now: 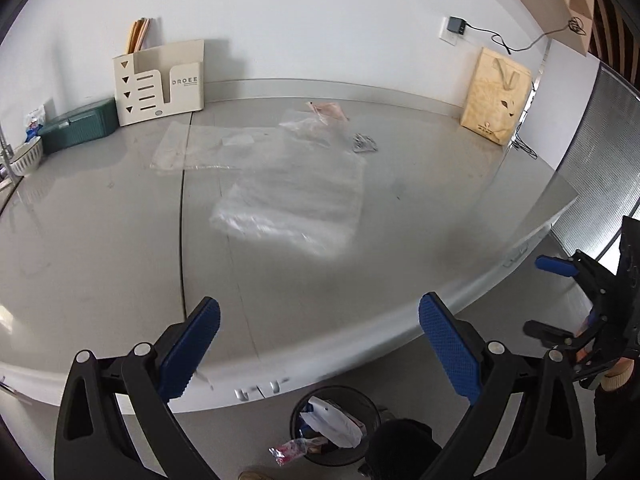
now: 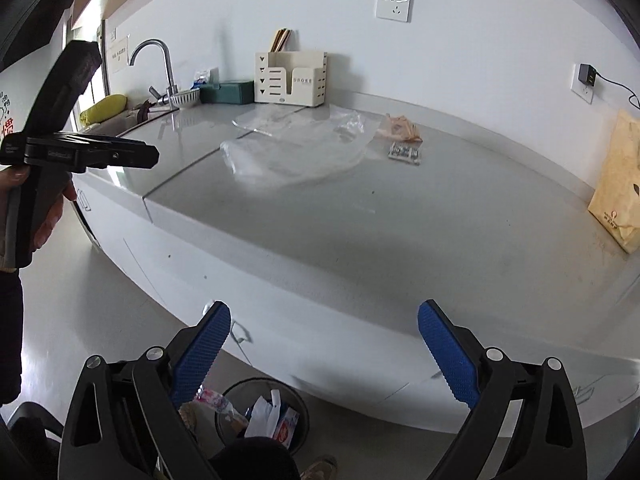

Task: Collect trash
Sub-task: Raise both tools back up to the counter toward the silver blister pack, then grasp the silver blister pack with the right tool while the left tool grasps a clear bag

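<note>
Above the desk's (image 1: pixel 120 248) front edge, both tools hang with nothing between their blue pads: the left hand-held gripper (image 1: pixel 320 344) and the right hand-held gripper (image 2: pixel 324 348) each stand with jaws spread wide. The trash lies well back on the desk: a large clear plastic bag (image 1: pixel 292 204) in the middle, a flatter clear sheet (image 1: pixel 188 148) beyond it to the left, a pinkish wrapper (image 1: pixel 328 110) near the wall and a small silvery packet (image 1: pixel 364 144) just beside it. Below the desk edge a bin (image 1: pixel 300 412) already holds wrappers, and one wrapper (image 1: pixel 286 450) lies on the floor next to it.

The nearest piece is probably the big bag, so the next reach should go there. Thin film slides and lies flat, so it is best to come down on a raised wrinkle or corner and pinch firmly. Lifting slowly should keep the bag from dragging the small packet off with it.
</note>
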Demonstrator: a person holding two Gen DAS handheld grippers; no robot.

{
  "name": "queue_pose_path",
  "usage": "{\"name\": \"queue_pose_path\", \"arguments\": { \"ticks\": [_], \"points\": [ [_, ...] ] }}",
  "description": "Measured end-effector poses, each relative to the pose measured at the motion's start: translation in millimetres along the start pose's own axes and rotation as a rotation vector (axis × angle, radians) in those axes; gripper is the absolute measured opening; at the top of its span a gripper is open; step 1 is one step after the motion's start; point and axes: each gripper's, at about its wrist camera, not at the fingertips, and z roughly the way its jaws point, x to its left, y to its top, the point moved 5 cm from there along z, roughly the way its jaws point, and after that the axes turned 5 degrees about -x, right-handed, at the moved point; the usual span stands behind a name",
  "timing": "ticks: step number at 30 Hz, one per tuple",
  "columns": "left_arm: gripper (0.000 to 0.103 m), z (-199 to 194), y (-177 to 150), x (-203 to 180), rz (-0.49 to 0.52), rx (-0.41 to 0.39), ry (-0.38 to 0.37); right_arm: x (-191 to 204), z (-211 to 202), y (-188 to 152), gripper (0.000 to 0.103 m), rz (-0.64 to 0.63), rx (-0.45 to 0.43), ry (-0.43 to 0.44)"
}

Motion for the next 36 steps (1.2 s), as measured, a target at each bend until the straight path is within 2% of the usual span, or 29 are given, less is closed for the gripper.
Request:
{"name": "queue_pose_path", "arguments": {
  "ticks": [4,10,13,17,20,23,25,27,29,30,33,35,36],
  "points": [
    [0.099,44.3,25.9,35.0,-0.035,0.046,0.005,-27.6,22.3,30.9,0.096,0.053,-0.021,0.006],
    [0.099,104.0,48.1,64.9,-0.058,0.113,-0.008,-76.5,71.9,74.6,0.096,0.151,-0.017,0.004],
    [0.099,127.4,57.6,71.2,-0.077,0.141,-0.055,-92.4,95.0,91.2,0.096,0.19,-0.012,0.007],
    [0.099,148.8,60.4,73.8,-0.082,0.163,-0.071,-105.0,117.5,110.9,0.096,0.205,-0.02,-0.017],
    [0.096,156.5,59.8,74.6,-0.089,0.17,-0.11,-110.2,129.6,116.7,0.096,0.22,-0.015,-0.006],
    [0.093,160.3,58.3,75.1,-0.068,0.166,-0.084,-113.1,140.2,118.3,0.096,0.207,0.001,-0.02],
    [0.086,160.2,56.8,73.7,-0.052,0.166,-0.079,-115.0,147.1,119.1,0.096,0.196,0.008,-0.037],
    [0.074,159.1,55.9,72.2,-0.037,0.168,-0.079,-118.4,153.1,120.6,0.096,0.198,0.013,-0.047],
    [0.055,157.6,55.2,70.6,-0.022,0.17,-0.07,-121.4,157.8,121.7,0.096,0.208,0.014,-0.049],
    [0.051,157.5,54.6,69.5,-0.012,0.17,-0.062,-123.8,163.0,123.6,0.096,0.211,0.019,-0.055],
    [0.028,155.0,51.5,67.0,0.016,0.159,-0.047,-129.0,182.4,131.9,0.096,0.21,0.03,-0.077],
    [0.009,152.0,48.4,65.8,0.026,0.138,-0.043,-132.3,196.5,137.9,0.096,0.21,0.043,-0.098],
    [0.007,149.9,46.9,65.5,0.027,0.121,-0.045,-133.8,202.8,140.9,0.096,0.207,0.048,-0.108]
  ]
}}
